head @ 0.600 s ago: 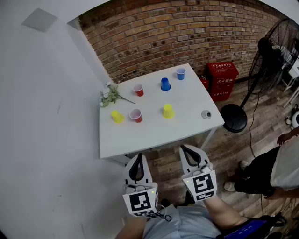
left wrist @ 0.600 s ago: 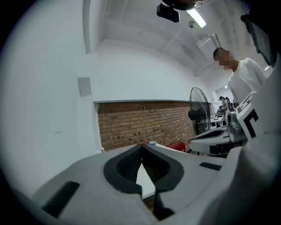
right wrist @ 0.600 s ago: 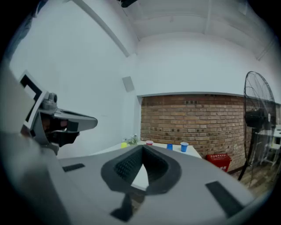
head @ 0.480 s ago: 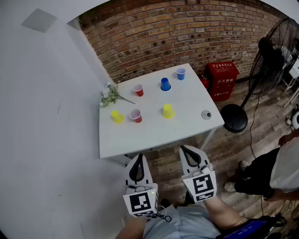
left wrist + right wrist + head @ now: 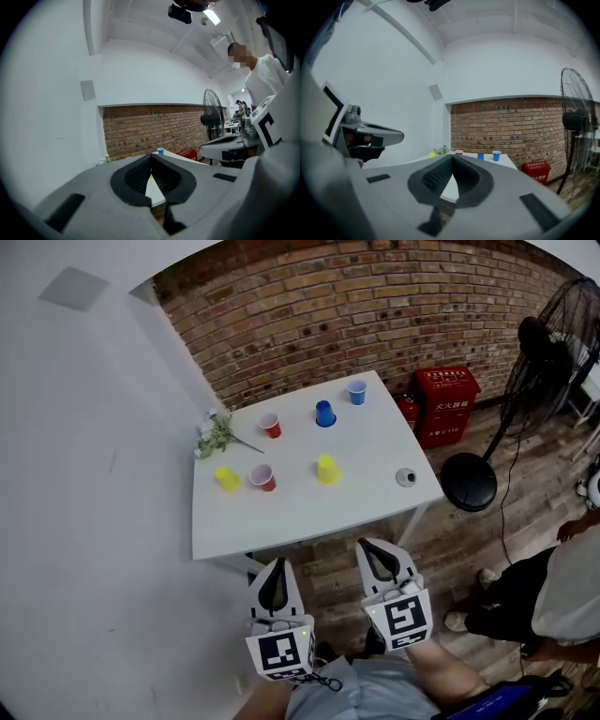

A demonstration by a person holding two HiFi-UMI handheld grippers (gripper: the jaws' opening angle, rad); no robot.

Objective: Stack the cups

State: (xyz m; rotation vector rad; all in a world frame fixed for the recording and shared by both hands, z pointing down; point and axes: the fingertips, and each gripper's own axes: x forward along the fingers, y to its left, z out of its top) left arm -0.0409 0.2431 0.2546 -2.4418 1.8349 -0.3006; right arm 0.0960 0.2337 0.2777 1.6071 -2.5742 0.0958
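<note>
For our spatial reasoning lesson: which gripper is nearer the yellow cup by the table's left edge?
Left. The left gripper is off the table's near edge, slightly right of that yellow cup; the right gripper is farther right.

On the table (image 5: 309, 517) a far row of cups (image 5: 324, 413) is set toward 12 o'clock and a near row of cups (image 5: 262, 477) toward 9. Flowers (image 5: 214, 435) are laid at 10 o'clock, and a fan (image 5: 469, 482) is stood off-table at 3.
</note>
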